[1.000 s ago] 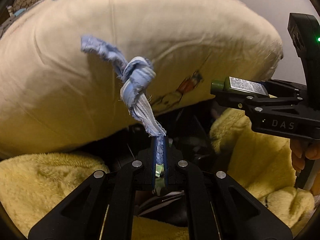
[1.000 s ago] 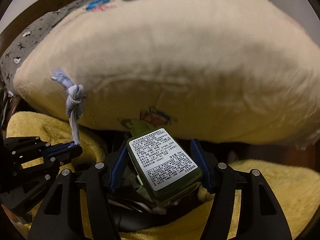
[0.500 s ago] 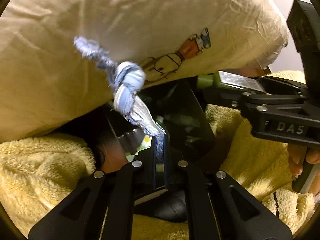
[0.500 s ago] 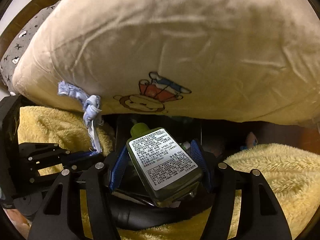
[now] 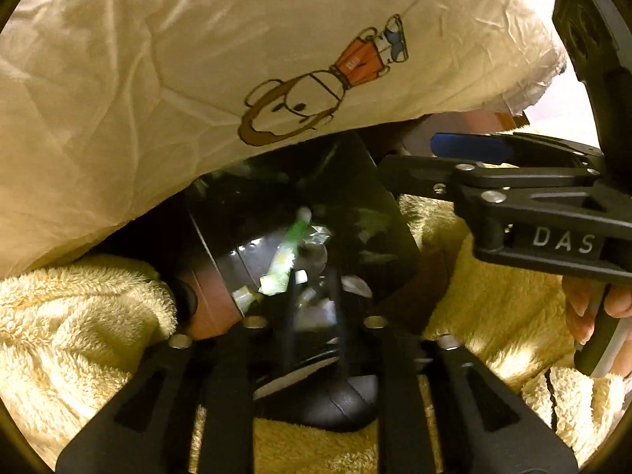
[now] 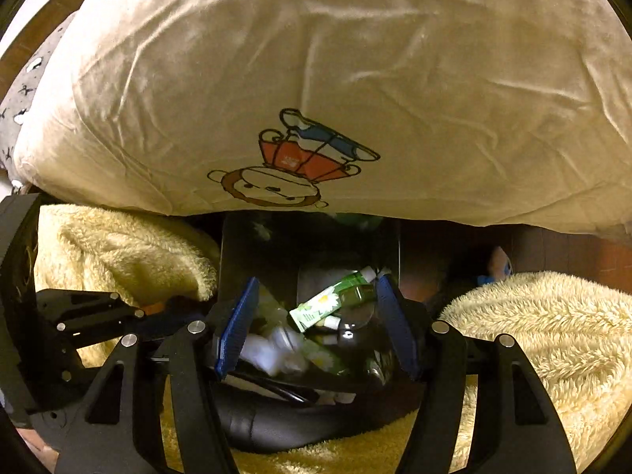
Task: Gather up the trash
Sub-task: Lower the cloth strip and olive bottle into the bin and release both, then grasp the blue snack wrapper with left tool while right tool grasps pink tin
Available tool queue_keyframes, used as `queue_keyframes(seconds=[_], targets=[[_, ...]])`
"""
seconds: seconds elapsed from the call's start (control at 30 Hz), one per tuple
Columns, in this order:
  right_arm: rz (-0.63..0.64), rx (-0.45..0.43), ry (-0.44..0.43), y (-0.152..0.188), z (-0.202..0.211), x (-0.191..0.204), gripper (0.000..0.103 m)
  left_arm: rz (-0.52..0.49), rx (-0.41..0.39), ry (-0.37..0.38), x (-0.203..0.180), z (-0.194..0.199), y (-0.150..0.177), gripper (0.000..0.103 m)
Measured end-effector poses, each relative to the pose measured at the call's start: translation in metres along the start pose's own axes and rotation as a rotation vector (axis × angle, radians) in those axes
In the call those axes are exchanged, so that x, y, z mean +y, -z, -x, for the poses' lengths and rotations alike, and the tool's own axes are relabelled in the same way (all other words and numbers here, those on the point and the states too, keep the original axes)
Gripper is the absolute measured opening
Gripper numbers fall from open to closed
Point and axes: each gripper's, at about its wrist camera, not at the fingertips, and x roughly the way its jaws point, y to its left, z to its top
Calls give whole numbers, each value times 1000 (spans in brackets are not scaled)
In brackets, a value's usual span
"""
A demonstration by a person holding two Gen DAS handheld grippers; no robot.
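Note:
A dark bin (image 5: 379, 197) (image 6: 252, 252) stands below both grippers, between yellow fleece folds. It holds several pieces of trash, among them a green and white tube (image 5: 282, 260) (image 6: 328, 300) and white crumpled bits (image 6: 272, 349). My left gripper (image 5: 312, 308) hangs over the bin, blurred, its fingers parted and empty. My right gripper (image 6: 316, 324) is open and empty over the bin, its blue pads (image 6: 237, 328) wide apart; it also shows in the left wrist view (image 5: 470, 148). The blue cloth strip and the green bottle are out of sight.
A big cream pillow with a monkey print (image 5: 197, 59) (image 6: 335, 79) overhangs the bin from behind. Yellow fleece blanket (image 5: 71, 316) (image 6: 545, 324) lies on both sides. A black rounded object (image 6: 284, 422) sits at the bin's near edge.
Both grippers opened. The blue knotted cloth left my left gripper and the green bottle left my right gripper. Both views dropped lower over the bin.

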Motion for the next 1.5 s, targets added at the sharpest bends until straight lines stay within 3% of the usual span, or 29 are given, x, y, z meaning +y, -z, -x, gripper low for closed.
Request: queue_keyframes(seconds=[0.03, 0.2, 0.27, 0.4, 0.5, 0.63, 0.73, 0.97, 1.13, 1.5], targets=[[-3, -4, 4, -1, 1, -1, 67, 6, -4, -5, 2, 1, 0, 35], [-6, -59, 50, -5, 19, -5, 74, 45, -46, -30, 13, 16, -2, 45], [-3, -106, 67, -7, 32, -6, 83, 43, -75, -58, 13, 26, -4, 52], [24, -242, 105, -15, 72, -3, 91, 16, -183, -136, 12, 65, -8, 73], [51, -385, 130, -29, 112, 4, 97, 7, -282, -177, 15, 103, -15, 80], [80, -482, 153, -56, 138, 11, 97, 17, -414, -234, 25, 149, -36, 87], [101, -532, 169, -87, 143, 12, 97, 34, -469, -278, 36, 168, -55, 88], [135, -525, 155, -161, 123, 23, 93, 117, -503, -325, 73, 179, -107, 88], [138, -493, 156, -210, 102, 27, 92, 109, -493, -346, 86, 176, -133, 88], [164, -443, 184, -260, 73, 35, 91, 95, -485, -359, 100, 169, -170, 92]])
